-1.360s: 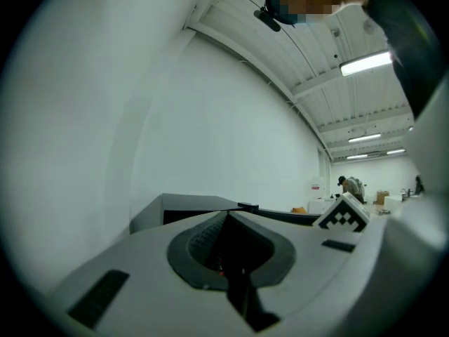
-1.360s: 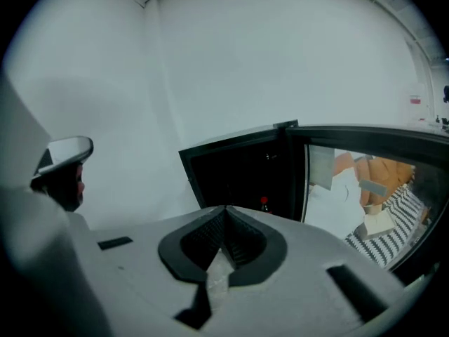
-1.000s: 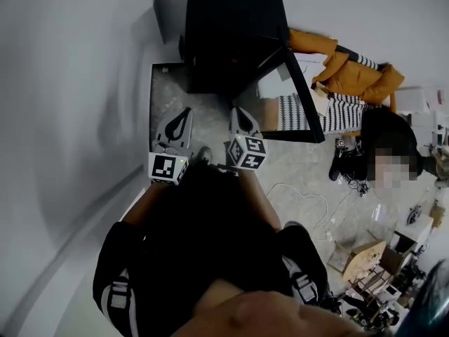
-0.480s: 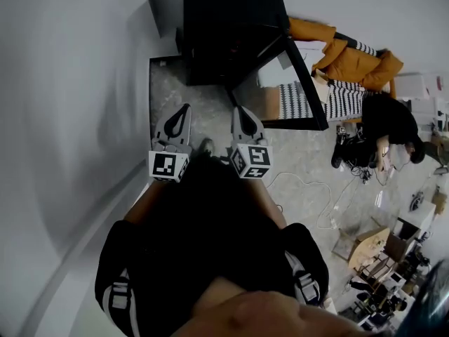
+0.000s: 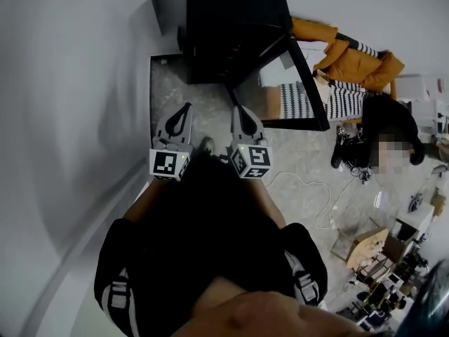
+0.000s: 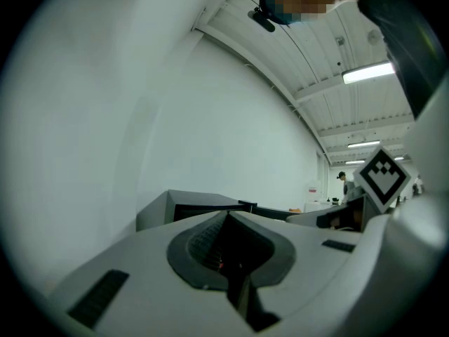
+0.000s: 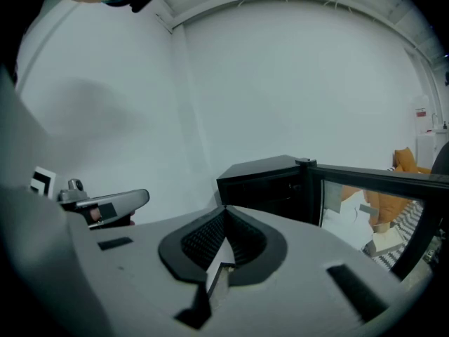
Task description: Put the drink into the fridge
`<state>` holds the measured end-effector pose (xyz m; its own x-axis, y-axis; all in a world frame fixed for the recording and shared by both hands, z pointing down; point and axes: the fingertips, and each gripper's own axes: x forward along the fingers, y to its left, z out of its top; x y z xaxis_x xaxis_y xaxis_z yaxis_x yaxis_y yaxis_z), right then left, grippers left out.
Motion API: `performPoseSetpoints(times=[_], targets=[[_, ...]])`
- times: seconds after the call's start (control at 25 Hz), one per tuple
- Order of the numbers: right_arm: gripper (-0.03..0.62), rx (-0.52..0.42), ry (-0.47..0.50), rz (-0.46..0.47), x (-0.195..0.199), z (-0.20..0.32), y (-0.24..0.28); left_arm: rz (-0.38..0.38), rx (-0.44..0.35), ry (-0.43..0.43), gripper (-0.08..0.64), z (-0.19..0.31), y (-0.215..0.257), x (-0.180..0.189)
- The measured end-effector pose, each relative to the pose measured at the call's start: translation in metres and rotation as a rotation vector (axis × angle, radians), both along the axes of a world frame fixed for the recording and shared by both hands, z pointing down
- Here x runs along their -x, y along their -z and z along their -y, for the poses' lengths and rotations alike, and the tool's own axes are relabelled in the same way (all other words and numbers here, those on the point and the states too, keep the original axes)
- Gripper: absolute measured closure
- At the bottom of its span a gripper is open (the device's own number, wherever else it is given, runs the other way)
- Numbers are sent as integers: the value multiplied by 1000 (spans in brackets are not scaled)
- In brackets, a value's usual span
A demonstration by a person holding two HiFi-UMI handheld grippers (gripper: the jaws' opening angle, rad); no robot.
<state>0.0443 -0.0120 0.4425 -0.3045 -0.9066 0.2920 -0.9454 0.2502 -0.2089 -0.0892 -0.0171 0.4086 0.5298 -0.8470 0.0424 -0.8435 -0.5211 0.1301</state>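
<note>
While fridge [image 5: 231,20] door [image 5: 307,83] stands open | left claw [image 5: 184,108], right claw [image 5: 239,110] pressed together (short of door edge)

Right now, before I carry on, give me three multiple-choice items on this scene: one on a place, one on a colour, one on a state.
1. In the head view, where does the orange jacket lie?
A. right of the fridge
B. left of the fridge
C. on top of the fridge

2. What colour is the fridge?
A. white
B. black
C. red

3. How do the right gripper jaws stand?
A. wide open
B. shut on a can
C. shut, nothing between

Answers:
1 A: the jacket lies past the glass door, on the fridge's right.
2 B: its casing is black in every view.
3 C: the right gripper view shows the pads together and empty.
</note>
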Motion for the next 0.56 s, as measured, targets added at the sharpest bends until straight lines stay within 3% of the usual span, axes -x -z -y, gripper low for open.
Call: performPoseSetpoints(times=[0.56], targets=[[592,11,19,-14,9,-2,-3,3,30,22,555,-1,12,7]])
